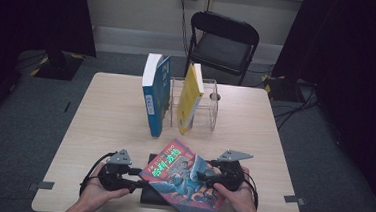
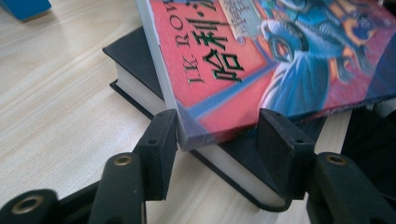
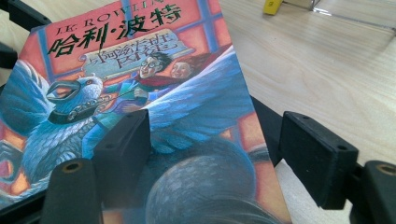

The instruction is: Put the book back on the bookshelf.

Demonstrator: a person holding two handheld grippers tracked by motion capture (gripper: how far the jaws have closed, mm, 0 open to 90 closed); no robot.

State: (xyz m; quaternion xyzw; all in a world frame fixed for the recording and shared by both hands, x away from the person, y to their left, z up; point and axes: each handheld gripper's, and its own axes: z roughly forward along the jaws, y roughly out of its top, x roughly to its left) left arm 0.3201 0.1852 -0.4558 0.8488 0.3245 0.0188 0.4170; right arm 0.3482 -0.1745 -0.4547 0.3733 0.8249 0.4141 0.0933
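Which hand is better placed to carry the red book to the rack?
Probably the right. The right gripper seems clamped on the red book near its edge, while the left gripper stands open around one corner. The rack lies ahead.

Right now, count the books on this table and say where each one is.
4. A blue book stands left of the clear rack; a yellow book leans in it; the red book lies tilted between both grippers; a black book lies under it. None seems hidden.
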